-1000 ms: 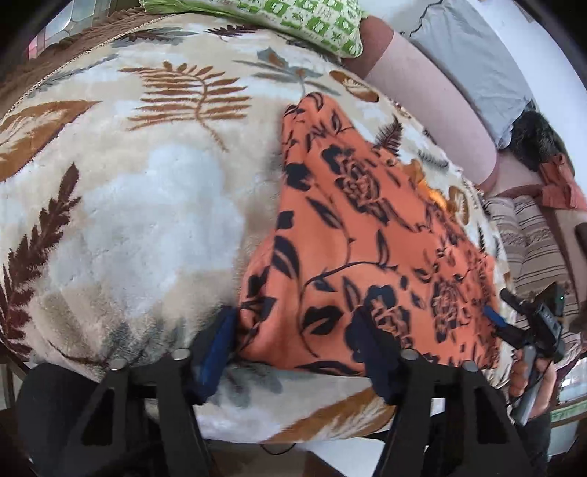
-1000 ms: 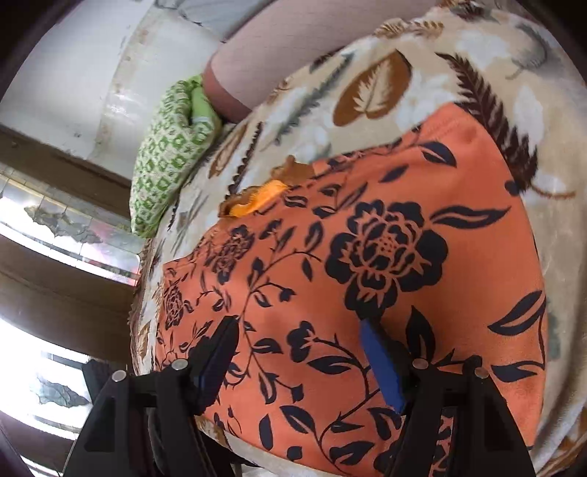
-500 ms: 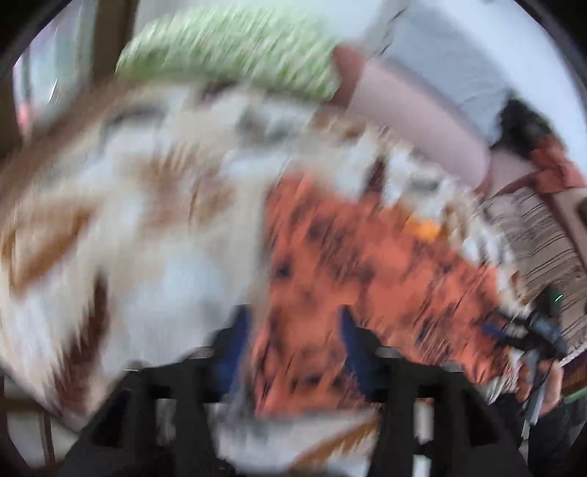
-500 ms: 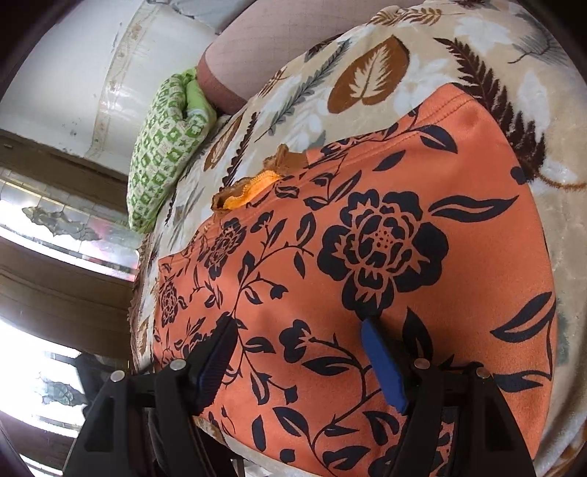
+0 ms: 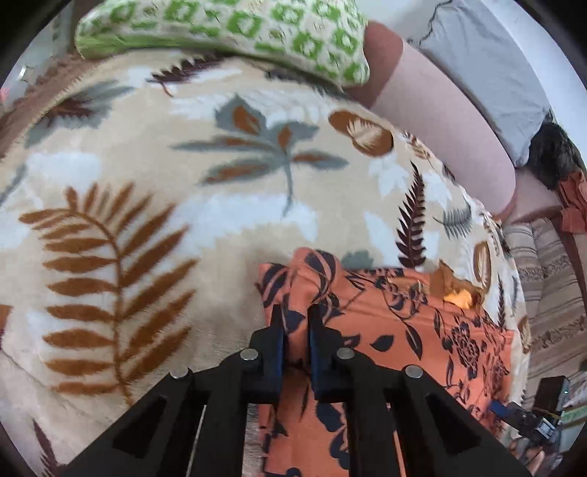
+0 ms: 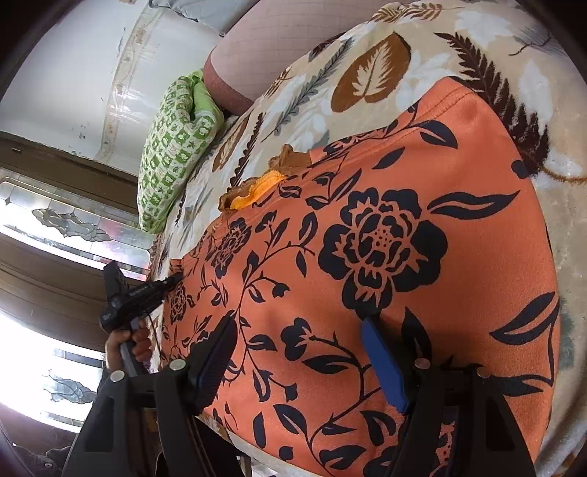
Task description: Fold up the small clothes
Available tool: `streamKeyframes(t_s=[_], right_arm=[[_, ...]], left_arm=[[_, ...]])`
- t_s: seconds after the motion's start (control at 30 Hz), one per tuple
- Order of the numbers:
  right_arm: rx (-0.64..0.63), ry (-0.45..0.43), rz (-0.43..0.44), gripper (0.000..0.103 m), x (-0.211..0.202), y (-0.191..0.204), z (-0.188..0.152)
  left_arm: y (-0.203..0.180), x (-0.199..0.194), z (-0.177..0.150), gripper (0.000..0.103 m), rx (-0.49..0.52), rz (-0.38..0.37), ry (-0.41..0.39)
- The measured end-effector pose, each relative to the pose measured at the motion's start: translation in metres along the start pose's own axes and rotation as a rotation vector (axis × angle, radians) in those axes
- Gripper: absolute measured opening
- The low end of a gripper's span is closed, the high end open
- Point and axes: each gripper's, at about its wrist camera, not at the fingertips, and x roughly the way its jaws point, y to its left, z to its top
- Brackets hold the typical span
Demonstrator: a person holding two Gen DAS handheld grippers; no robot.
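Note:
An orange garment with a black flower print (image 5: 396,330) lies on a leaf-patterned blanket (image 5: 146,205); it also fills the right wrist view (image 6: 367,257). My left gripper (image 5: 295,323) is shut on a bunched corner of the orange garment and holds it lifted. My right gripper (image 6: 301,348) is open, its fingers (image 6: 381,363) resting over the garment's near edge. A yellow-orange inner layer (image 6: 256,187) peeks out at the garment's far edge. The left gripper also shows in the right wrist view (image 6: 176,280), at the garment's left corner.
A green patterned pillow (image 5: 227,33) lies at the head of the bed, also in the right wrist view (image 6: 172,146). A pink bolster (image 5: 440,121) and a grey pillow (image 5: 488,62) lie along the far side. A window (image 6: 55,220) is at left.
My left gripper has closed on the garment's corner and moved it forward over the blanket. My right gripper stays open over the garment's near edge.

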Motion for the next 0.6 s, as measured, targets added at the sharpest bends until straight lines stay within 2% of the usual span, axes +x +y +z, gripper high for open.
streamKeyframes(t_s=[0.07,0.13,0.23,0.37,0.4,0.43,0.47,0.5,0.53,0.6], right_arm=[[-0.003,0.002,-0.002,0.074,0.002,0.001,-0.001],[0.003,0.007,-0.008,0.075,0.001,0.002,0.001],[-0.003,0.011,-0.021,0.075,-0.006,0.009,0.006],[0.012,-0.052,0.020,0.075,-0.024,0.011,0.031],[0.020,-0.064,0.037,0.075,-0.026,0.010,0.040],[0.031,-0.076,0.061,0.075,-0.027,0.007,0.052],[0.042,-0.078,0.071,0.076,-0.025,0.003,0.062],[0.064,-0.079,0.058,0.076,-0.020,-0.006,0.076],[0.099,-0.085,0.022,0.076,-0.014,-0.018,0.087],[0.202,-0.088,0.003,0.076,-0.003,-0.052,0.107]], left_arm=[[0.014,0.017,-0.003,0.012,-0.058,-0.026,0.037],[0.014,0.012,-0.001,0.016,-0.084,-0.037,0.028],[-0.008,-0.012,-0.006,0.020,0.024,0.067,-0.059],[-0.037,-0.046,-0.023,0.022,0.162,0.052,-0.132],[-0.044,-0.050,-0.027,0.026,0.188,0.043,-0.134],[-0.051,-0.050,-0.033,0.036,0.213,0.036,-0.130],[-0.059,-0.049,-0.040,0.042,0.236,0.021,-0.118],[-0.062,-0.047,-0.043,0.053,0.245,0.009,-0.115],[-0.065,-0.043,-0.046,0.058,0.250,0.005,-0.113],[-0.064,-0.025,-0.050,0.058,0.242,0.070,-0.091]])
